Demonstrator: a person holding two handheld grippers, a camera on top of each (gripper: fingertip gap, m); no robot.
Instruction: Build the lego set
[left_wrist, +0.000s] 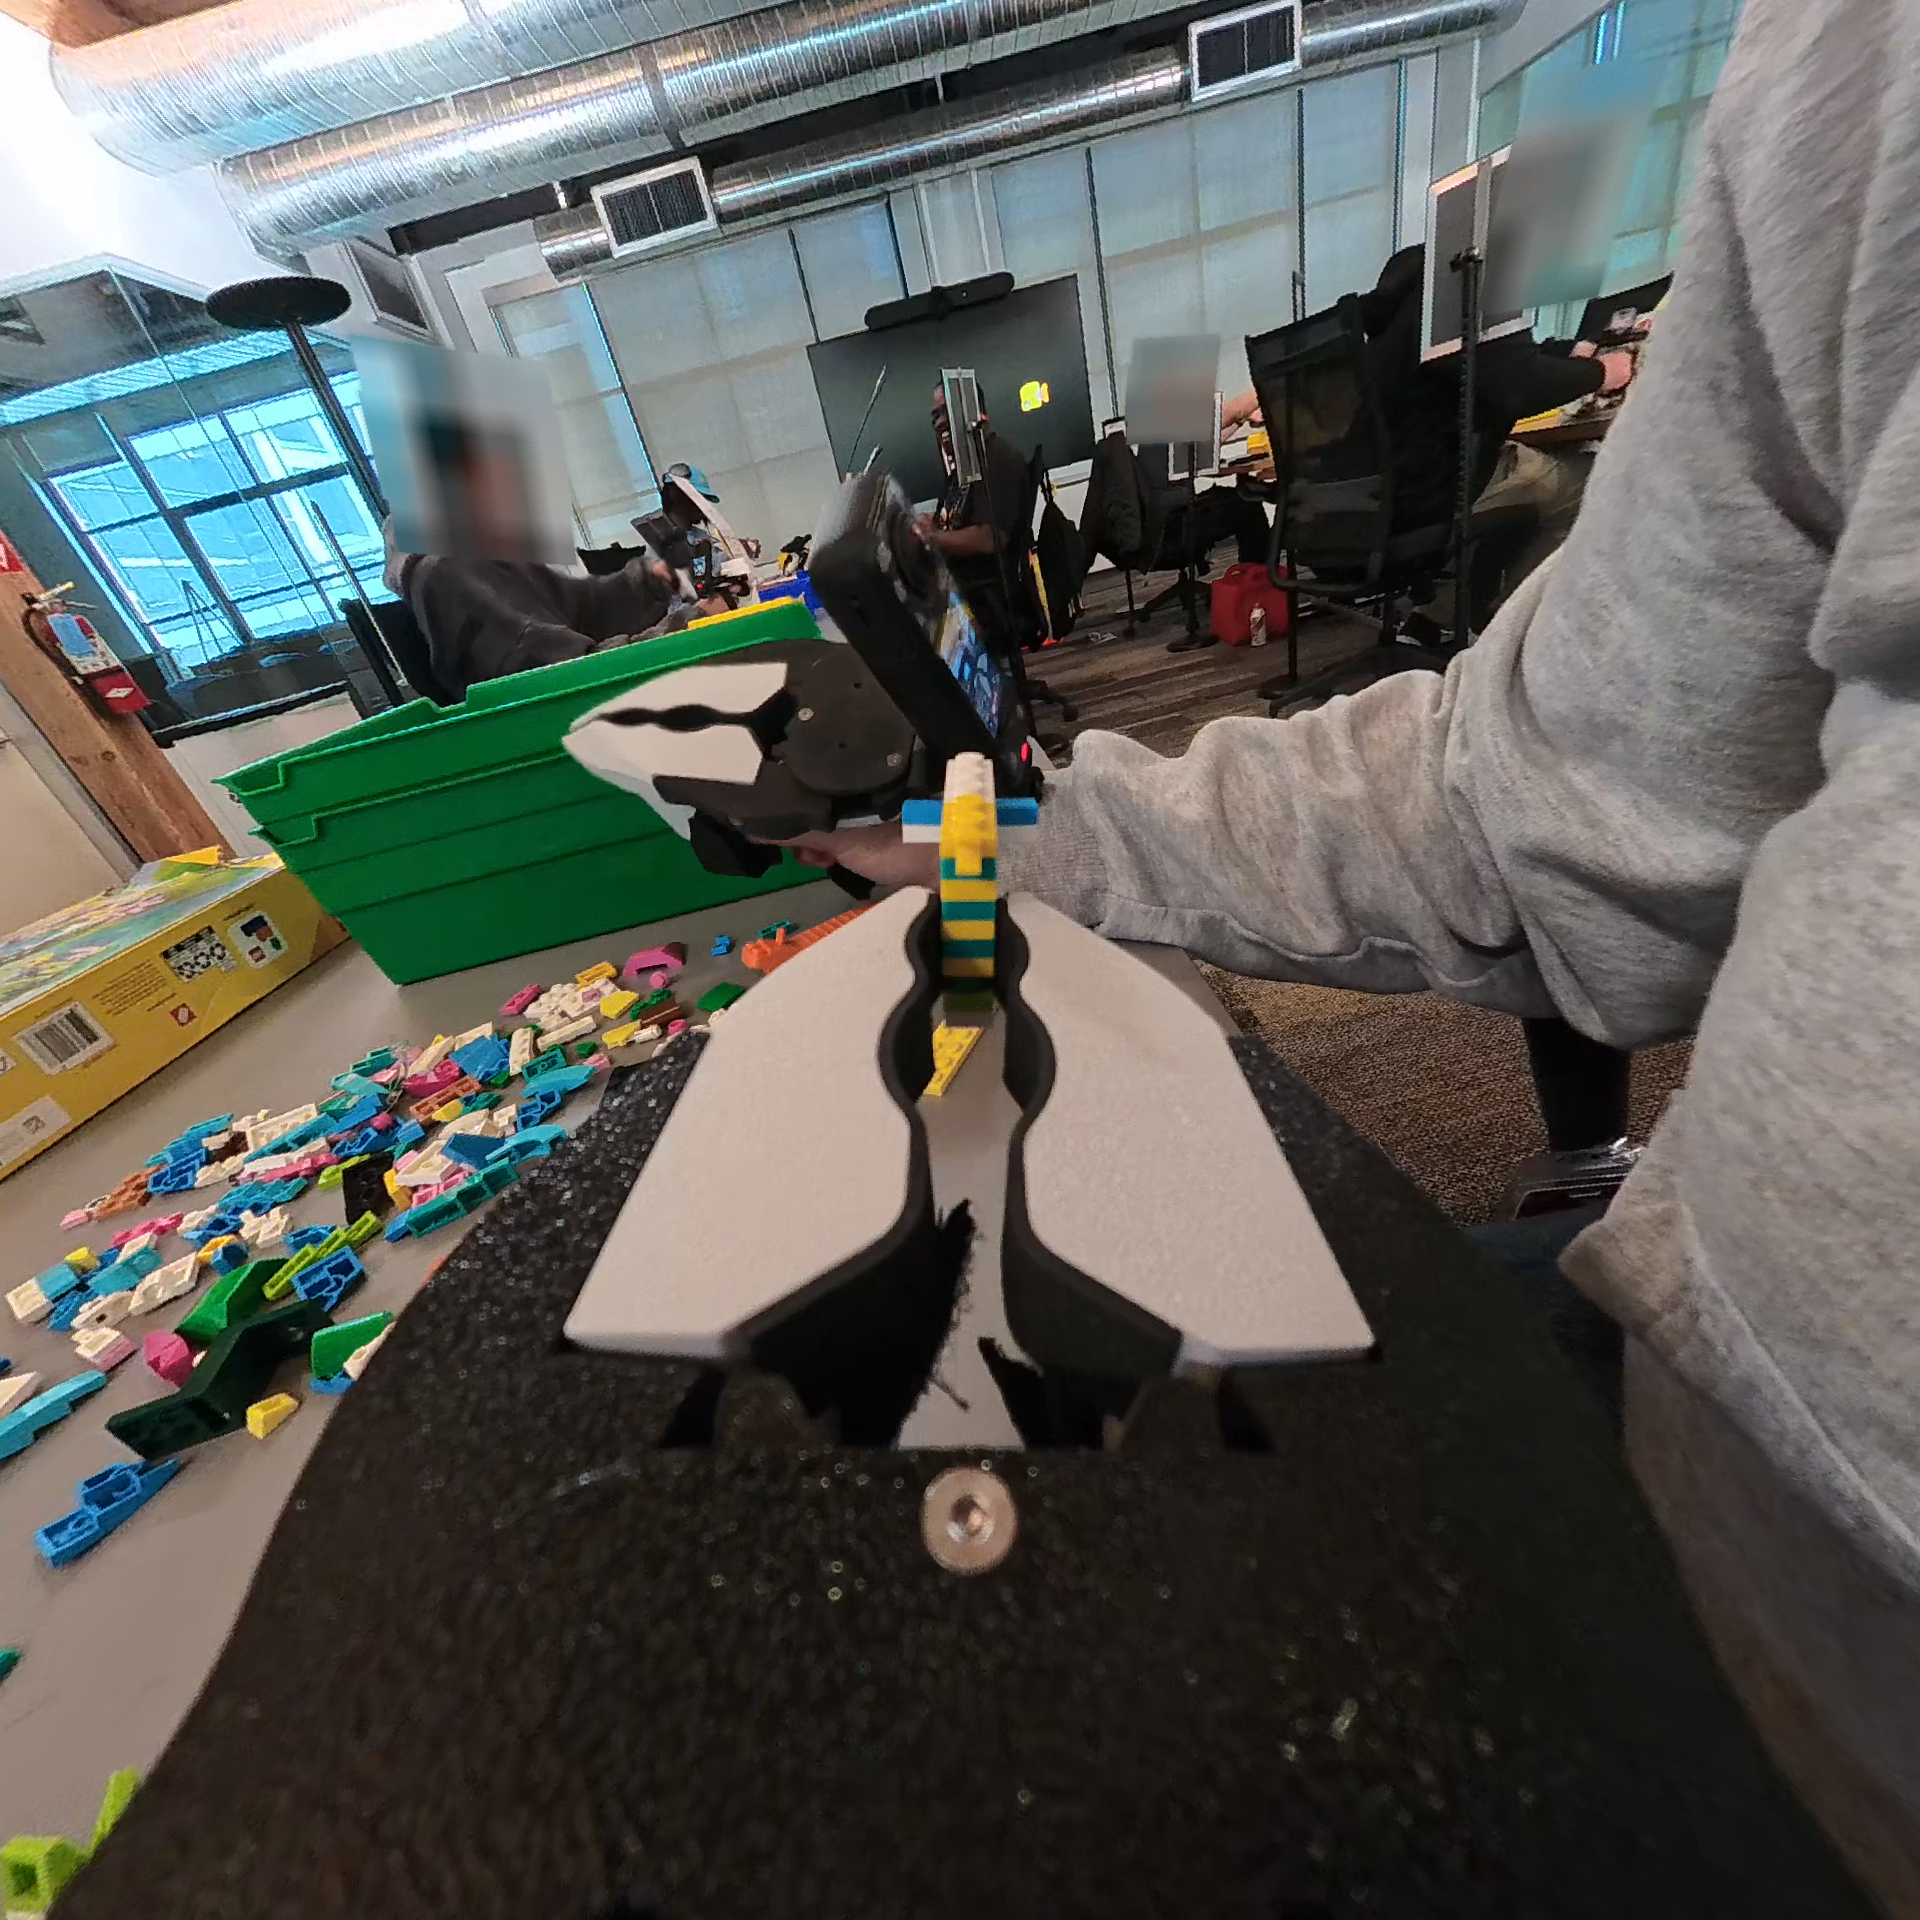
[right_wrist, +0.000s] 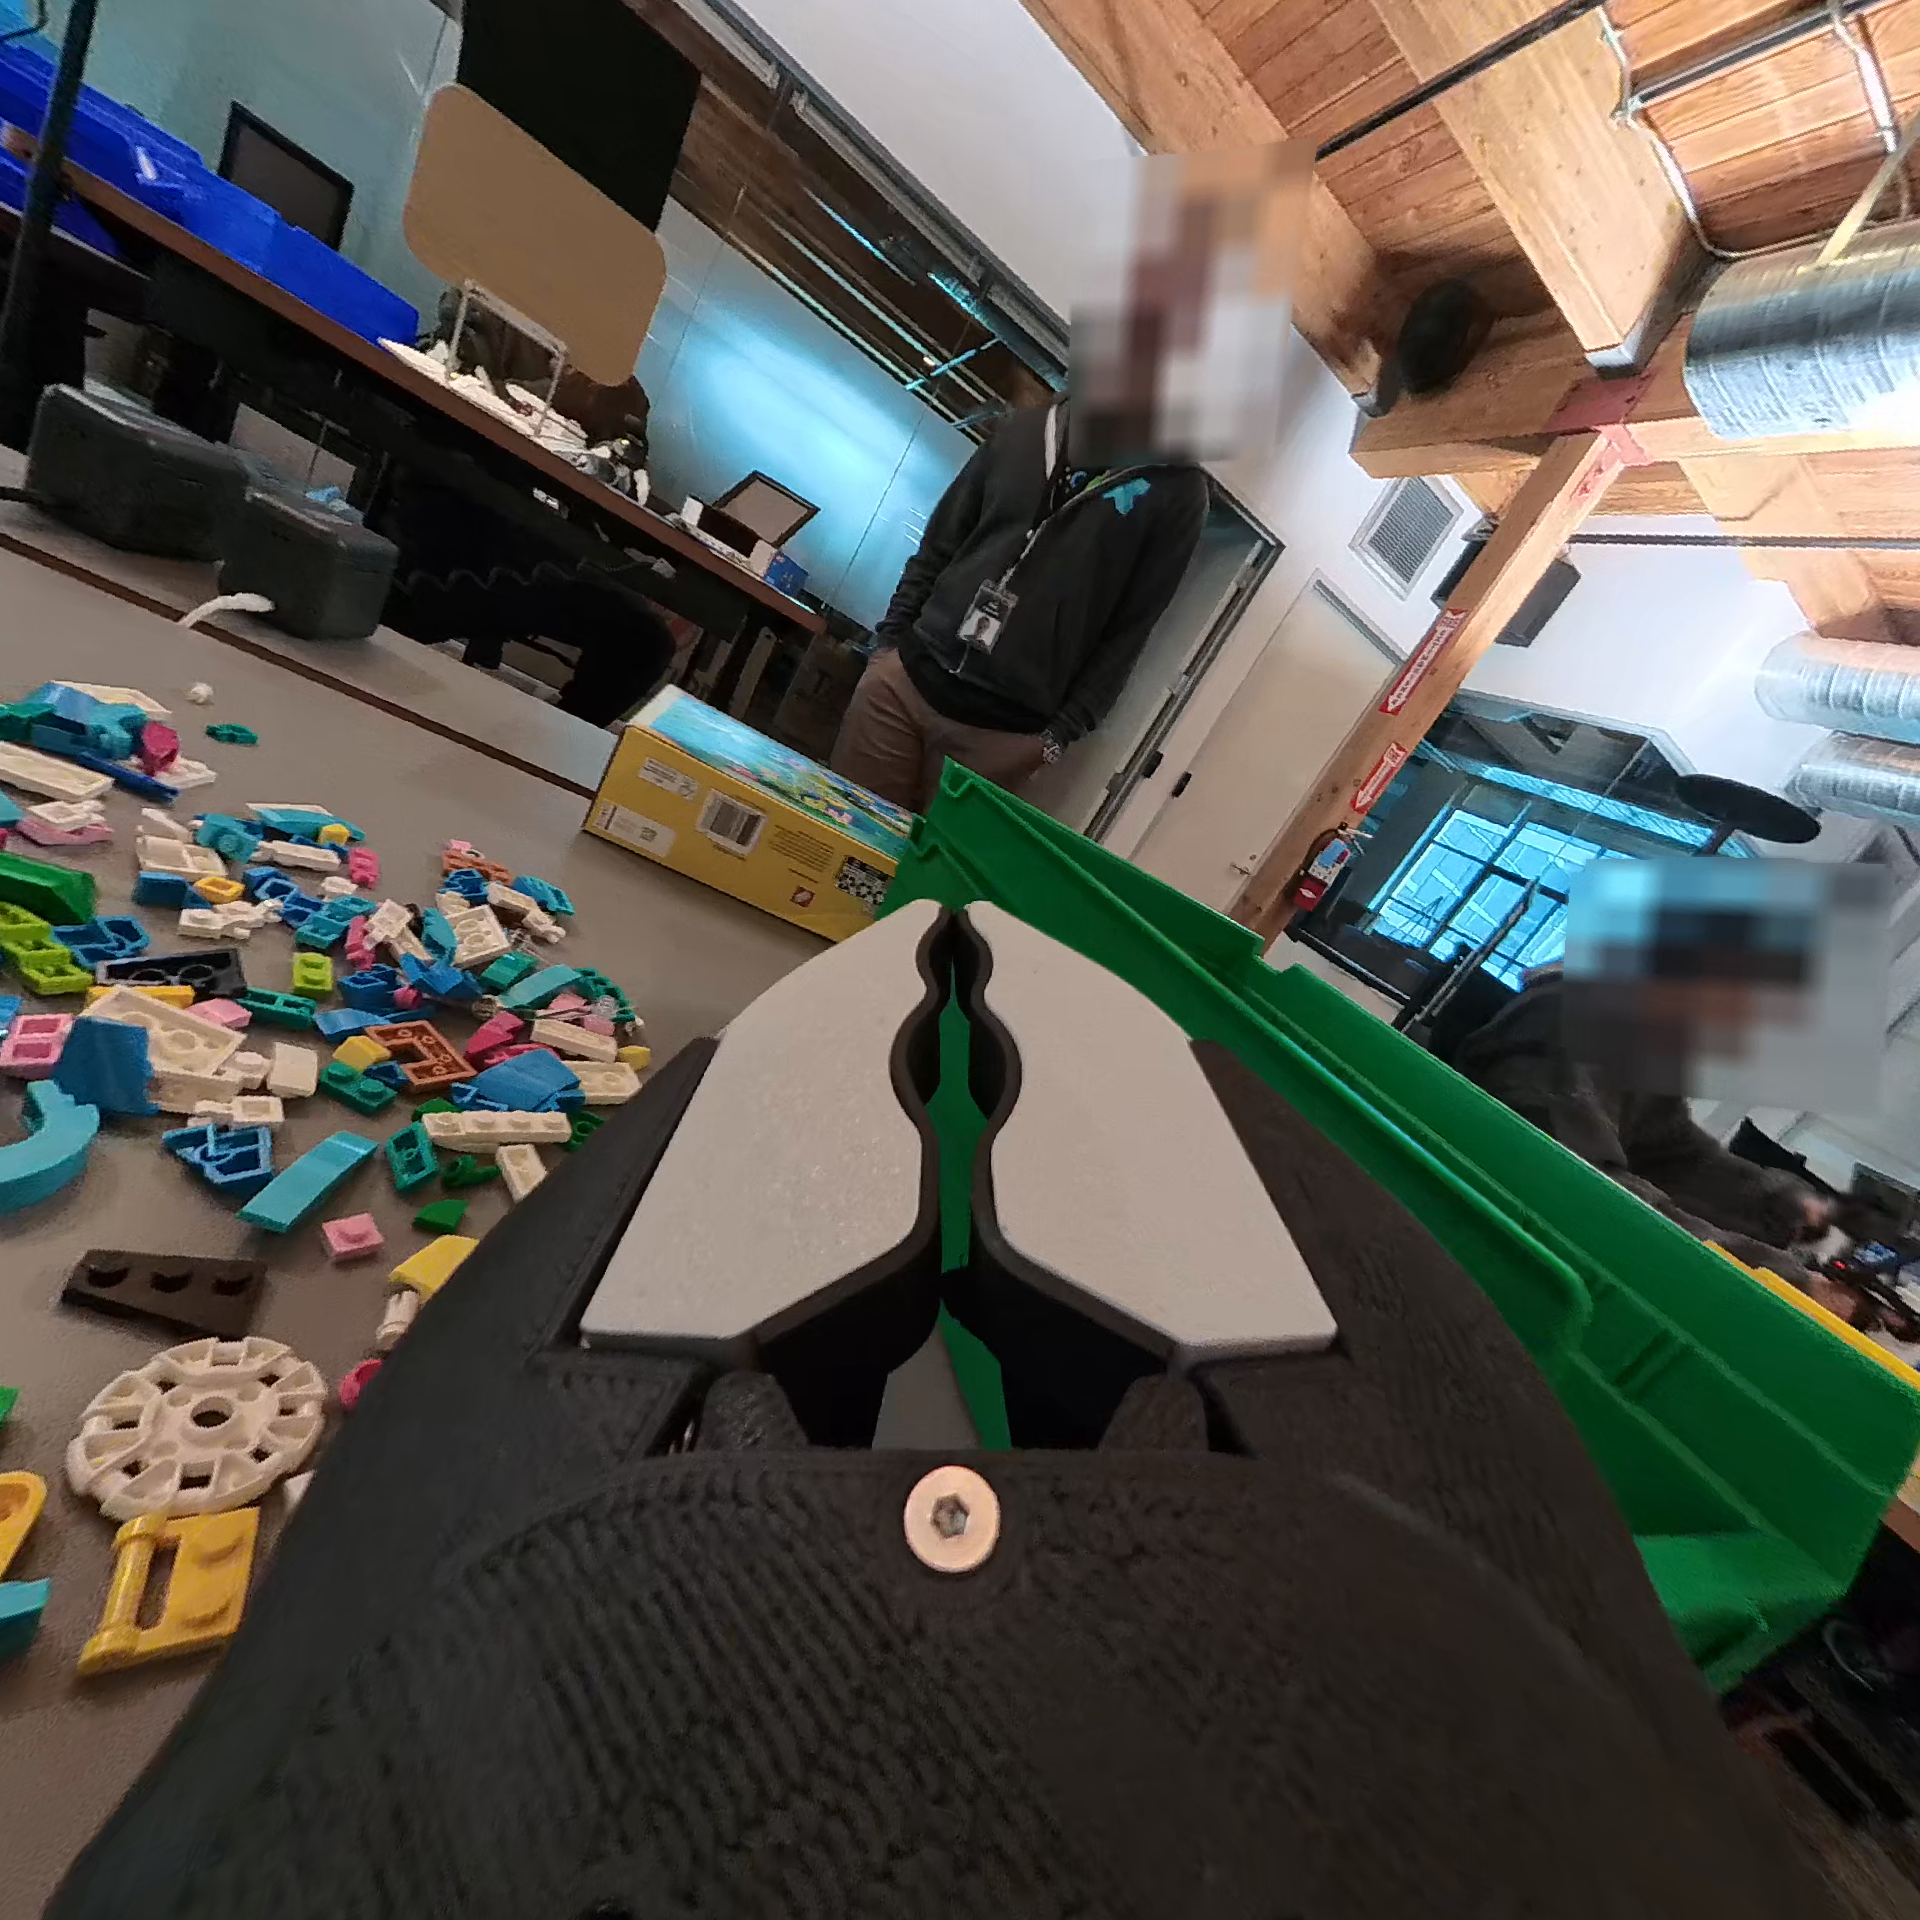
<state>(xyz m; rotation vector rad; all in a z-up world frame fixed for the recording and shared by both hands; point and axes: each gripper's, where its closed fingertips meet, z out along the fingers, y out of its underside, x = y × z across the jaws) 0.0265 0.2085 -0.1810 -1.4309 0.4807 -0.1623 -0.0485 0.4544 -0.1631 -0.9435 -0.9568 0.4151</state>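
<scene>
My left gripper (left_wrist: 968, 951) is shut on a small brick stack (left_wrist: 968, 873) of yellow and teal layers with a white top and a blue-and-white crosspiece. The stack stands upright out of the fingertips, above the table. A yellow plate (left_wrist: 954, 1058) hangs at its lower end between the fingers. My right gripper (right_wrist: 954, 925) is shut with nothing between its pads; it hangs in the air by the green bins (right_wrist: 1299, 1049). It also shows in the left wrist view (left_wrist: 665, 743), held by a hand in a grey sleeve (left_wrist: 1351, 831), in front of the green bins (left_wrist: 499, 821).
Many loose bricks (left_wrist: 343, 1143) of several colours lie scattered on the grey table (left_wrist: 135, 1621); they show in the right wrist view too (right_wrist: 312, 1018). A yellow box (left_wrist: 135, 987) lies at the left, beside the bins. A white wheel piece (right_wrist: 197, 1423) lies near. People sit and stand around. Tip to tip, the grippers are about 25 cm apart.
</scene>
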